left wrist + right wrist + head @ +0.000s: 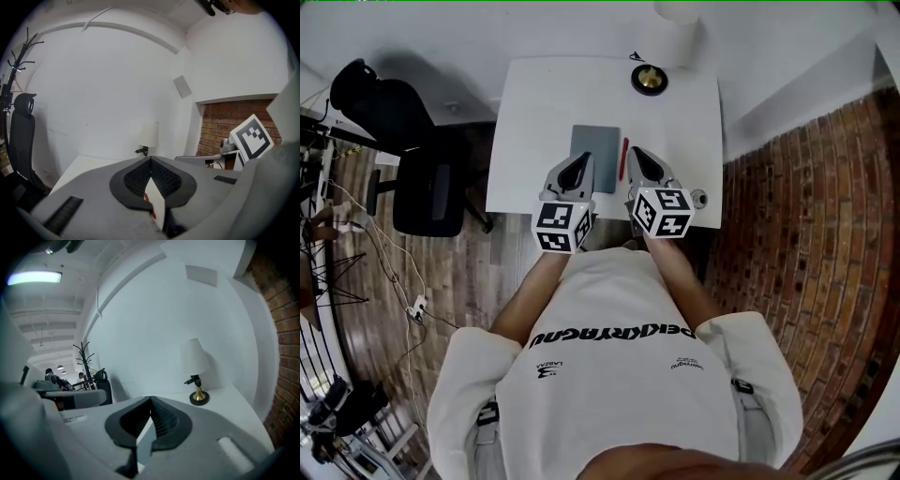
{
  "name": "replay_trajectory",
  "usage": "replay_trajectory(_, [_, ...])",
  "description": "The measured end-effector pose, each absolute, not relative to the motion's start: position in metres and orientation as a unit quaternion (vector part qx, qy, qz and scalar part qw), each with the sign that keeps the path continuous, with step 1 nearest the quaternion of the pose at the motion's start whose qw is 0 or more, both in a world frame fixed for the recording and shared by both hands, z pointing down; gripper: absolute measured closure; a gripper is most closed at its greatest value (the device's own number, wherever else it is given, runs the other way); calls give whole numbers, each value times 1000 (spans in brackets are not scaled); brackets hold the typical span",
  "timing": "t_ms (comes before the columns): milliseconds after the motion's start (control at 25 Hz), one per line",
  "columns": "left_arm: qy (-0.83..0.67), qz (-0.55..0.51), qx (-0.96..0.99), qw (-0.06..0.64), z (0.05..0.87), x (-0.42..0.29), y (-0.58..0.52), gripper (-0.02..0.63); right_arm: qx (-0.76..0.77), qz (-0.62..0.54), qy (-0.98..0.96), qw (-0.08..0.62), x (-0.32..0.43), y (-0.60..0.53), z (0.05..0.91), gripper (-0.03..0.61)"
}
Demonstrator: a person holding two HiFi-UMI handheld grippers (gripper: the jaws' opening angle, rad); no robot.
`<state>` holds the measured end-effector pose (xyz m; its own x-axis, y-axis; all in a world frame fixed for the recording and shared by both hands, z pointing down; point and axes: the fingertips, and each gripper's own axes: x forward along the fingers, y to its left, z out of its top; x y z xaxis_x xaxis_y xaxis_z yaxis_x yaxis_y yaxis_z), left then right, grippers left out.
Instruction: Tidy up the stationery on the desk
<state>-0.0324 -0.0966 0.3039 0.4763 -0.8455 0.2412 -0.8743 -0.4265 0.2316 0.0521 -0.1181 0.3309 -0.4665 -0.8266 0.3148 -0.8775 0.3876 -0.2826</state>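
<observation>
A white tabletop stands between a black chair on the left and a brick wall on the right, with a lamp at its far edge. A grey pad lies mid-tabletop, a red pen just right of it. The left claw and right claw hover side by side above the near half, jaws together and empty.

The white surface gives open passage along its left half and across the far left. In the near middle a flat grey pad and a red pen just right of it lie low and block little. A lamp stands upright at the far right corner and bars that corner. An office chair crowds the left side, and a brick wall closes the right. The left gripper and right gripper hang side by side over the near edge, with a narrow gap between them.
</observation>
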Motion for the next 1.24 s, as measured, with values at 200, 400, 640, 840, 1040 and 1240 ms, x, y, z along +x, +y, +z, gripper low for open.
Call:
replay_trajectory(200, [-515,42,845,135,293,-31,-95,616,502,179,-845,48,44,-116,315,581])
replay_trajectory(400, [-514,40,847,128,290,-26,-98,615,502,166,-848,47,43,-116,312,581])
replay_trajectory(640, [-514,40,848,126,292,-22,-103,615,512,166,-841,46,52,-121,313,581])
replay_trajectory(840, [-513,38,848,126,293,-19,-108,615,515,165,-840,47,57,-125,315,581])
replay_trajectory(1040, [-512,39,849,127,295,-15,-111,615,518,168,-838,44,62,-126,317,581])
replay_trajectory(1240, [-513,39,848,127,297,-14,-116,616,519,168,-837,47,65,-131,319,581])
